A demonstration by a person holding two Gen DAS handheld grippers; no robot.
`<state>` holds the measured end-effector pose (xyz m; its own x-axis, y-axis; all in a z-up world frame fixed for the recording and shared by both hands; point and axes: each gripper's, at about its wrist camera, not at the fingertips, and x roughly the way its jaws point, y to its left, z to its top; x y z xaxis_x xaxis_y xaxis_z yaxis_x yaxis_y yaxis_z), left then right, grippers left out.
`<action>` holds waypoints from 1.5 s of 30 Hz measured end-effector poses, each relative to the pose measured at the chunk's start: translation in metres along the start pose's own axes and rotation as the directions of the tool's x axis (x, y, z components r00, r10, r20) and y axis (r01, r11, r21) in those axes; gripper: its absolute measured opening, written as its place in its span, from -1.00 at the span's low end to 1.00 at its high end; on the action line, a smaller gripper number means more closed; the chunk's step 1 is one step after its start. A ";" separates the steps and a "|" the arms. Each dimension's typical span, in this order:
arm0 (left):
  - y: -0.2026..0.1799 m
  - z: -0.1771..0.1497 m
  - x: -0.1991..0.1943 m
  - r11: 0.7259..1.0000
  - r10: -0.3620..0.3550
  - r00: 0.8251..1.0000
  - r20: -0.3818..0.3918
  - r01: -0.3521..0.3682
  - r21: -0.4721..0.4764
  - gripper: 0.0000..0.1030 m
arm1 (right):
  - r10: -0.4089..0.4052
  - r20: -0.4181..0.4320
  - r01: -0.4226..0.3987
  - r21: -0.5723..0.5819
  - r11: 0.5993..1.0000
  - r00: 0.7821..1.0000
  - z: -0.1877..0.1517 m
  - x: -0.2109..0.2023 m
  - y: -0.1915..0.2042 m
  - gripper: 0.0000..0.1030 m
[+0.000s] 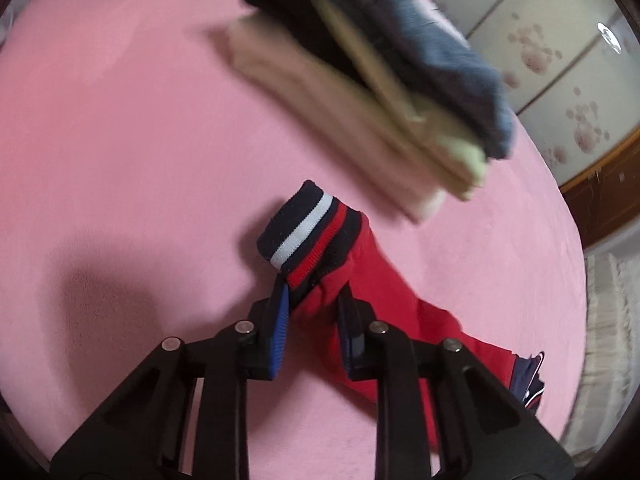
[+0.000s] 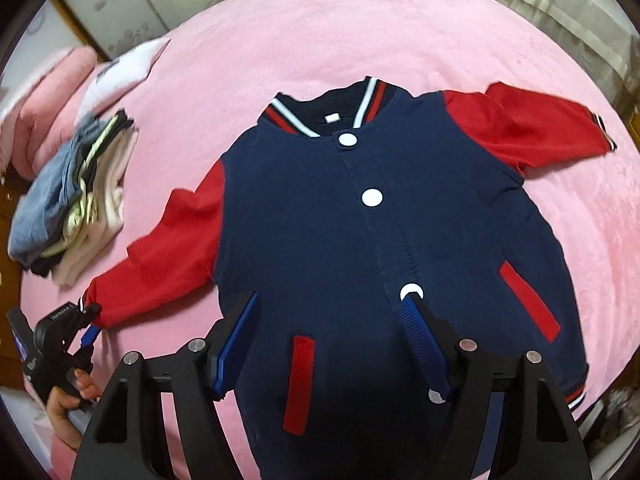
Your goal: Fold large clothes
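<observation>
A navy baseball jacket point(image 2: 320, 216) with red sleeves and white snaps lies face up, spread flat on the pink bedspread point(image 2: 320, 32). My right gripper point(image 2: 332, 300) is open and hovers over the jacket's lower front, empty. My left gripper point(image 1: 312, 296) is at the end of the jacket's left red sleeve point(image 1: 380, 292), its fingers on either side of the fabric just behind the striped cuff point(image 1: 304, 228). The jaws stand partly open, and whether they pinch the sleeve is unclear. The left gripper also shows in the right wrist view point(image 2: 90, 330), at the sleeve's cuff.
A pile of folded clothes point(image 2: 76, 196), blue, cream and dark, lies on the bed to the left of the jacket; it also shows in the left wrist view point(image 1: 360, 80). Pink pillows point(image 2: 52, 96) and a white item point(image 2: 120, 68) lie beyond. The bed edge and patterned wardrobe doors point(image 1: 560, 52) are nearby.
</observation>
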<state>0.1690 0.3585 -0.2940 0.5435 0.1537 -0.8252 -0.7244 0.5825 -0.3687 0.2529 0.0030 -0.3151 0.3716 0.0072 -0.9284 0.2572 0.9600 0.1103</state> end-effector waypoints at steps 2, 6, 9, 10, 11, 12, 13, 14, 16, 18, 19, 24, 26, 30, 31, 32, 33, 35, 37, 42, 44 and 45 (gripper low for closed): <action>-0.020 -0.003 -0.015 0.997 -0.032 0.998 0.061 0.028 0.075 -0.67 | -0.005 -0.017 0.005 0.008 1.000 1.000 0.002 0.009 -0.002 0.44; -0.073 -0.016 -0.044 0.958 -0.126 0.984 0.129 0.086 0.275 -0.67 | -0.008 -0.007 0.008 0.024 1.000 1.000 0.007 0.021 -0.016 0.44; -0.115 -0.034 -0.062 0.896 -0.210 0.968 0.135 0.135 0.423 -0.66 | -0.009 0.013 0.009 0.025 1.000 1.000 0.015 0.021 -0.028 0.44; -0.133 -0.044 -0.067 0.863 -0.229 0.963 0.142 0.133 0.487 -0.66 | -0.010 0.019 0.009 0.025 1.000 1.000 0.018 0.022 -0.031 0.44; -0.145 -0.055 -0.075 0.838 -0.241 0.958 0.152 0.126 0.532 -0.66 | -0.016 0.027 0.015 0.028 1.000 1.000 0.020 0.020 -0.036 0.44; -0.162 -0.068 -0.079 0.801 -0.257 0.953 0.160 0.117 0.587 -0.66 | -0.017 0.038 0.016 0.031 0.999 0.999 0.026 0.022 -0.041 0.44; -0.177 -0.080 -0.079 0.767 -0.271 0.950 0.154 0.116 0.631 -0.66 | -0.018 0.045 0.016 0.032 0.999 0.999 0.027 0.017 -0.051 0.44; -0.190 -0.090 -0.078 0.742 -0.280 0.950 0.139 0.122 0.659 -0.66 | -0.020 0.048 0.018 0.033 0.999 0.999 0.030 0.013 -0.057 0.44; -0.220 -0.115 -0.068 0.682 -0.287 0.955 0.070 0.153 0.715 -0.65 | -0.025 0.058 0.023 0.033 0.999 0.998 0.039 0.015 -0.067 0.44; -0.236 -0.139 -0.065 0.648 -0.282 0.959 -0.016 0.203 0.734 -0.64 | -0.018 0.058 0.016 0.036 0.999 0.998 0.047 0.018 -0.077 0.44; -0.247 -0.149 -0.056 0.636 -0.272 0.959 -0.077 0.240 0.734 -0.64 | -0.014 0.054 0.012 0.034 0.999 0.998 0.049 0.018 -0.082 0.44; -0.271 -0.193 -0.018 0.593 -0.184 0.913 -0.364 0.399 0.700 0.00 | 0.044 -0.021 -0.043 0.019 0.999 0.999 0.062 0.049 -0.098 0.44; -0.267 -0.211 -0.029 0.598 -0.180 0.910 -0.373 0.402 0.693 0.14 | 0.082 -0.074 -0.077 0.065 0.995 0.994 0.067 0.070 -0.103 0.45; -0.244 -0.207 -0.046 0.692 -0.193 0.920 -0.341 0.374 0.617 0.52 | 0.174 -0.143 -0.162 0.086 0.983 0.974 0.078 0.088 -0.127 0.45; -0.234 -0.204 -0.053 0.712 -0.191 0.926 -0.325 0.358 0.604 0.53 | 0.188 -0.143 -0.179 0.075 0.981 0.972 0.081 0.089 -0.131 0.45; -0.223 -0.195 -0.056 0.735 -0.176 0.936 -0.303 0.330 0.593 0.53 | 0.210 -0.142 -0.205 0.054 0.977 0.967 0.084 0.094 -0.126 0.45; -0.212 -0.188 -0.056 0.755 -0.147 0.947 -0.287 0.294 0.586 0.54 | 0.226 -0.146 -0.223 0.038 0.974 0.963 0.084 0.094 -0.124 0.45; -0.188 -0.177 -0.057 0.781 -0.079 0.959 -0.274 0.230 0.581 0.54 | 0.256 -0.173 -0.260 0.003 0.966 0.951 0.084 0.101 -0.115 0.44; -0.167 -0.170 -0.047 0.799 -0.002 0.964 -0.266 0.161 0.580 0.54 | 0.289 -0.224 -0.302 -0.024 0.953 0.931 0.085 0.118 -0.098 0.44; -0.132 -0.157 -0.036 0.793 0.115 0.960 -0.255 0.066 0.606 0.54 | 0.328 -0.267 -0.349 -0.033 0.937 0.906 0.092 0.163 -0.052 -0.25; -0.130 -0.155 -0.034 0.766 0.157 0.963 -0.218 0.021 0.643 0.54 | 0.337 -0.262 -0.357 -0.031 0.934 0.904 0.099 0.178 -0.040 -0.70; -0.130 -0.153 -0.031 0.758 0.168 0.964 -0.208 0.008 0.652 0.54 | 0.351 -0.243 -0.368 -0.028 0.929 0.904 0.101 0.172 -0.037 -0.72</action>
<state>0.1812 0.1562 -0.2858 0.3136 0.0802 -0.9462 -0.2683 0.9633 -0.0072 0.3970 -0.0590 -0.4427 0.2096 0.4113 -0.8871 0.0772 0.8974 0.4344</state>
